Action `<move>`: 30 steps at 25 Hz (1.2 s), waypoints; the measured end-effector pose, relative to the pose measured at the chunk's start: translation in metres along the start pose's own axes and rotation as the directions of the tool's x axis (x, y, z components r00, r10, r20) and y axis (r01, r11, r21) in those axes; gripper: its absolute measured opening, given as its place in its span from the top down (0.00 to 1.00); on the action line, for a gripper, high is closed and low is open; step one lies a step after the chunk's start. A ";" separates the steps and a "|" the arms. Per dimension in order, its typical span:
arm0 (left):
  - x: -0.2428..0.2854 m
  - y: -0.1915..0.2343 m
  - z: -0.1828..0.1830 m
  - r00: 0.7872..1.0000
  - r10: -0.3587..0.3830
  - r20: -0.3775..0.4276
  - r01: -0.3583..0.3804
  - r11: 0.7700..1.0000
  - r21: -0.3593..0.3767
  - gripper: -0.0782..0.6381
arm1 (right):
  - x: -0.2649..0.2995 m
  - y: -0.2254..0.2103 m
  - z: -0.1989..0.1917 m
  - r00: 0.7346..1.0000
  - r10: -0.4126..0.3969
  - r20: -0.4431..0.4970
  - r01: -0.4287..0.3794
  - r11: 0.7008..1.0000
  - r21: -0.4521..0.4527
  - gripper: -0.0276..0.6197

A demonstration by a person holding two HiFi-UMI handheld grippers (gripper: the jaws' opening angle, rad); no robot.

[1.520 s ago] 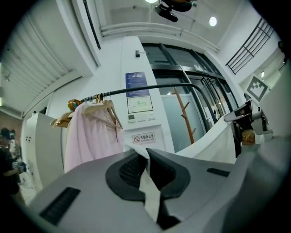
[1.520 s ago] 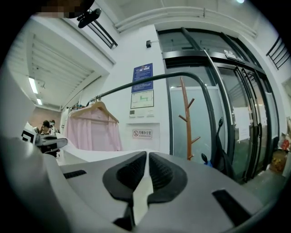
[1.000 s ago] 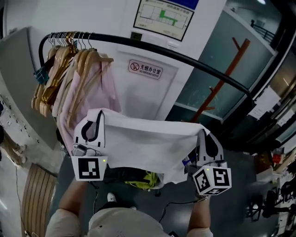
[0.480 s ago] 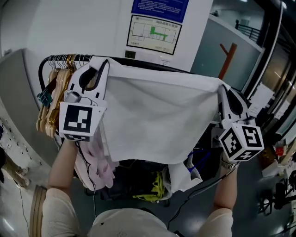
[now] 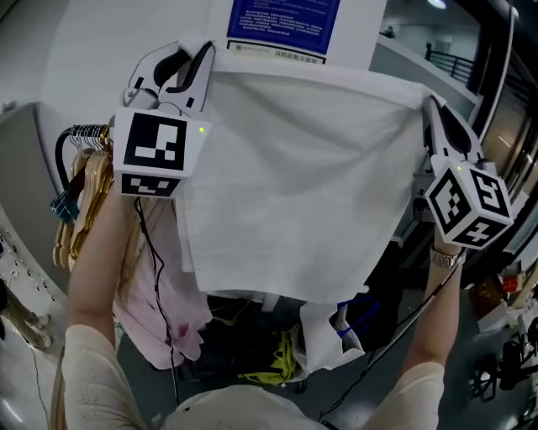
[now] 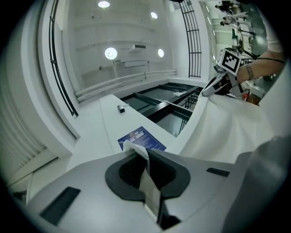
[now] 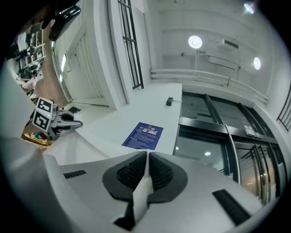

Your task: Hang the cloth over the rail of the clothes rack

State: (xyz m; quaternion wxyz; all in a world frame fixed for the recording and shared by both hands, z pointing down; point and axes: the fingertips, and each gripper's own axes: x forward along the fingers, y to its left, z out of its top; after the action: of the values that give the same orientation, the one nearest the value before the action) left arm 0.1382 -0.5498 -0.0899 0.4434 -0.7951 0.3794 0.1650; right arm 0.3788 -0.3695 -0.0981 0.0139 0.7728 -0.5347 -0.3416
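A white cloth (image 5: 294, 176) hangs spread wide between my two grippers, held high in front of the wall. My left gripper (image 5: 202, 52) is shut on its upper left corner, and a strip of cloth (image 6: 146, 175) shows pinched between the pads. On the other side, my right gripper (image 5: 430, 105) is shut on the upper right corner, with cloth (image 7: 142, 191) squeezed between its pads. The cloth hides most of the black rail of the clothes rack; only its curved left end (image 5: 65, 143) shows, below the raised grippers.
Wooden hangers (image 5: 84, 201) and a pink garment (image 5: 160, 294) hang at the rail's left end. A blue notice (image 5: 286, 17) is on the wall ahead. Dark bags and a yellow-green item (image 5: 282, 361) lie on the floor under the rack. A glass partition stands at the right.
Both grippers have lifted the stretched cloth from below the rail to well above it, toward the wall notice. The cloth now covers the rail in the head view.
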 end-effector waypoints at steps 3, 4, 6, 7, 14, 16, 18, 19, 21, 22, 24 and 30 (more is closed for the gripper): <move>0.029 0.010 0.004 0.999 0.040 0.015 -0.040 0.999 0.019 0.87 | 0.024 -0.013 0.007 0.999 -0.012 0.037 0.013 1.000 -0.027 0.92; 0.037 0.012 0.004 0.999 0.048 0.017 -0.048 0.999 0.020 0.87 | 0.032 -0.017 0.008 0.999 -0.015 0.046 0.017 0.999 -0.036 0.92; 0.052 0.015 0.005 0.998 0.060 0.021 -0.061 0.998 0.031 0.87 | 0.046 -0.024 0.007 0.998 -0.021 0.057 0.023 0.998 -0.050 0.92; 0.058 0.016 0.005 0.998 0.064 0.021 -0.065 0.997 0.042 0.87 | 0.054 -0.027 0.005 0.998 -0.021 0.059 0.024 0.998 -0.054 0.92; 0.102 0.007 -0.037 0.996 -0.015 -0.090 0.017 1.000 0.015 0.87 | 0.107 -0.031 -0.028 0.999 0.048 -0.021 -0.049 0.998 -0.047 0.92; 0.115 0.001 -0.058 0.988 -0.057 -0.146 0.057 0.998 -0.003 0.87 | 0.121 -0.029 -0.042 0.995 0.073 -0.062 -0.076 0.996 -0.043 0.92; 0.124 -0.009 -0.079 0.973 -0.109 -0.202 0.106 0.994 -0.025 0.87 | 0.133 -0.026 -0.056 0.990 0.092 -0.103 -0.097 0.994 -0.045 0.92; 0.127 -0.014 -0.089 0.964 -0.137 -0.228 0.132 0.991 -0.037 0.87 | 0.137 -0.023 -0.064 0.987 0.102 -0.121 -0.108 0.993 -0.044 0.92; 0.129 -0.025 -0.108 0.944 -0.181 -0.274 0.175 0.983 -0.047 0.87 | 0.141 -0.017 -0.081 0.979 0.136 -0.152 -0.142 0.989 -0.029 0.92; 0.128 -0.030 -0.117 0.933 -0.201 -0.299 0.197 0.979 -0.044 0.87 | 0.141 -0.013 -0.089 0.972 0.164 -0.169 -0.169 0.986 -0.015 0.92; 0.127 -0.042 -0.134 0.905 -0.246 -0.348 0.249 0.968 -0.036 0.87 | 0.142 -0.005 -0.106 0.949 0.229 -0.216 -0.231 0.973 0.015 0.92; 0.114 -0.078 -0.170 0.806 -0.395 -0.440 0.399 0.913 -0.089 0.79 | 0.141 0.012 -0.153 0.870 0.308 -0.384 -0.337 0.942 -0.007 0.80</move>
State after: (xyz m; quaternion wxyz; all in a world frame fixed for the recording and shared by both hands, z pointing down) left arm 0.2591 -0.7178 -0.0193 0.3715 -0.8711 0.2974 -0.1210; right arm 0.4791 -0.5446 -0.0486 0.2017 0.7228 -0.6304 -0.1988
